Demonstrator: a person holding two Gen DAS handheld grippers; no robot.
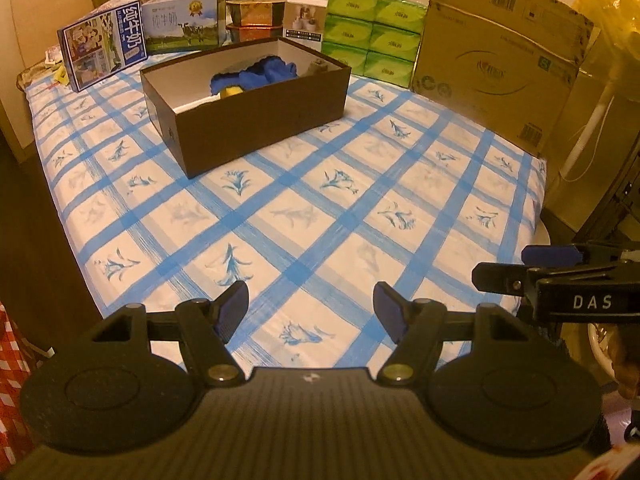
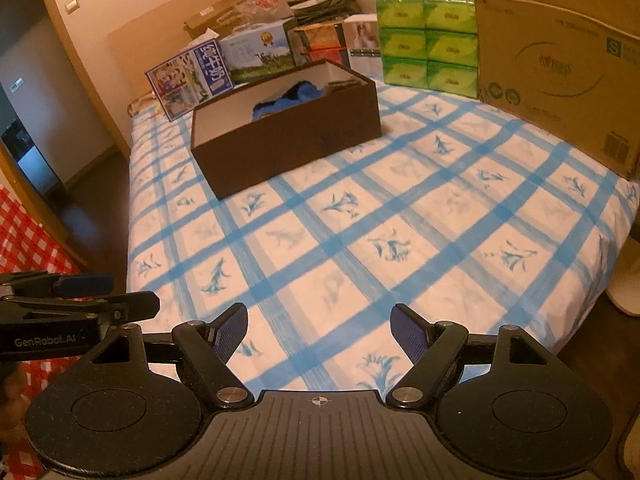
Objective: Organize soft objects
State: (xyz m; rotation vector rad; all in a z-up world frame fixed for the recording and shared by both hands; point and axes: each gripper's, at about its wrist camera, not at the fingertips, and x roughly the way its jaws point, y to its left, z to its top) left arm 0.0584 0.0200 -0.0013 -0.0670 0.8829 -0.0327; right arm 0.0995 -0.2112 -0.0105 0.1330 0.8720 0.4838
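Both claws released and empty: left gripper [image 1: 311,312], right gripper [image 2: 319,334], low over checked bedspread [image 1: 340,200]. Blue soft item [image 1: 264,74] already inside brown box [image 1: 248,120], well ahead. No loose soft objects visible nearby. Best approach: keep jaws wide, scan before reaching.

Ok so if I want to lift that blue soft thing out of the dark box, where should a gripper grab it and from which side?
Probably from straight above. The blue soft thing lies low inside the dark box, whose walls block any sideways approach. Pinch the raised, bunched top fold at its far end; it stands highest and looks loose enough to gather. The left gripper is open and empty.
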